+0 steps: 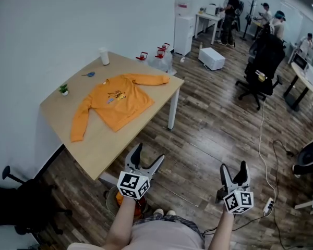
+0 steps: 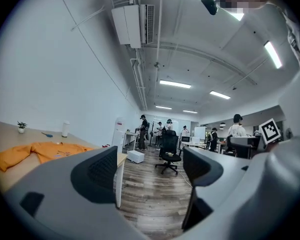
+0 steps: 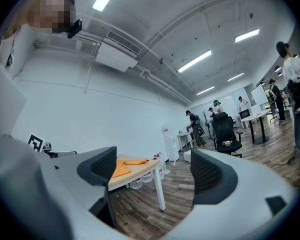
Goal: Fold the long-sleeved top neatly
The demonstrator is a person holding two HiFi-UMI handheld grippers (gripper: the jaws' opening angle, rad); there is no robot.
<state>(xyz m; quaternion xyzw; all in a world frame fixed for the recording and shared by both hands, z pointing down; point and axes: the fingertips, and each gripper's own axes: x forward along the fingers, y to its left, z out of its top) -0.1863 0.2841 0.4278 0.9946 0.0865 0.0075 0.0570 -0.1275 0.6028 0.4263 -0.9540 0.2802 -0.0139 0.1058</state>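
Left tool (image 1: pixel 149 153) and right tool (image 1: pixel 233 166) are both gaping wide, gripping nothing, over the wood-plank floor (image 1: pixel 208 134). Soft orange top (image 1: pixel 115 104) is lying flat, sleeves spread, on the pale wooden bench (image 1: pixel 101 145).

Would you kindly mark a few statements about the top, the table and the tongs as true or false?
1. The top lies spread out on the table. True.
2. The left tongs hold the top. False: they are open, empty and well away from it.
3. A white cup stands on the table. True.
4. The right tongs are shut. False: they are open, with nothing between them.
5. The plant stands on the floor. False: it stands on the table.
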